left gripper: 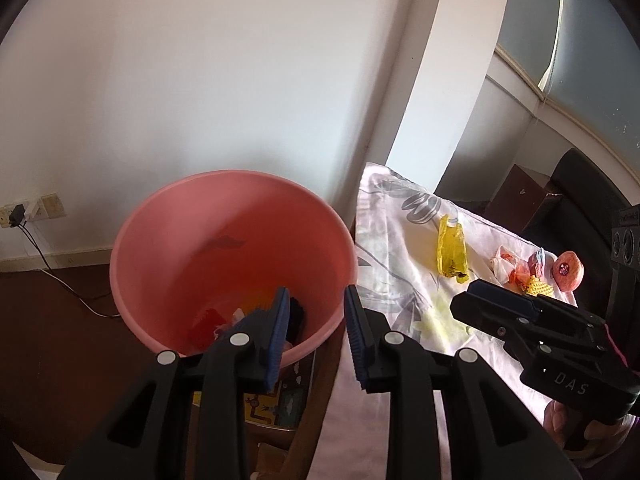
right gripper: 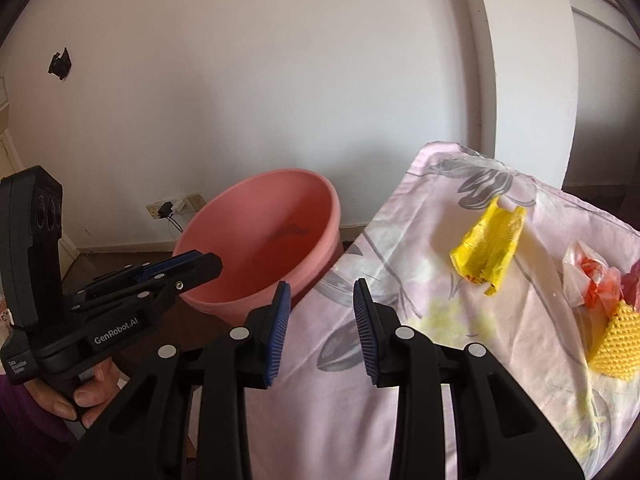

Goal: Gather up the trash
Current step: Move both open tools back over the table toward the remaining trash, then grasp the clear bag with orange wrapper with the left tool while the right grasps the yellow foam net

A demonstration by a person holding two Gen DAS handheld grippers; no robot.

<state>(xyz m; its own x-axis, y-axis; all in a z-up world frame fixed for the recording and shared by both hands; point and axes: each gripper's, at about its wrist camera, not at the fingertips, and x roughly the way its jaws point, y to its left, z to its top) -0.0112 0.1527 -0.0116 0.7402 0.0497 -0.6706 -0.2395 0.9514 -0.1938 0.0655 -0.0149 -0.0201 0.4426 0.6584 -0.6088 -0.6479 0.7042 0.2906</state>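
Far left, a wall socket (left gripper: 16, 216) with a plug and trailing cable sat above the skirting. Next came the pink bucket (left gripper: 168, 232), standing on the floor beside the tabletop; a few pieces of trash (left gripper: 224, 322) already lay at its bottom, red, white and dark, partly screened by the left gripper's fingers. Left gripper (left gripper: 318, 328) hung over the bucket's near rim, released, nothing between its blue pads. Right of it, the cloth-covered tabletop (left gripper: 404, 264) carried what remained: a crumpled yellow wrapper (right gripper: 490, 254), then a clump of thin plastic bags (right gripper: 588, 280), white and orange-red, with a yellow foam net (right gripper: 618, 344) touching them, and farthest right a round pinkish fruit-like item (left gripper: 567, 271). Right gripper (right gripper: 322, 328) was over the cloth, near the bucket side, likewise spread and empty. Judgement: a drop-off looked done and the next pick was in hand; the yellow wrapper seemed the nearest candidate, calling for a reach forward and right and a pinch on its raised fold, since it is light and may slip. The bucket contents could not be identified; the foam net was cut off at the frame edge in the right wrist view.
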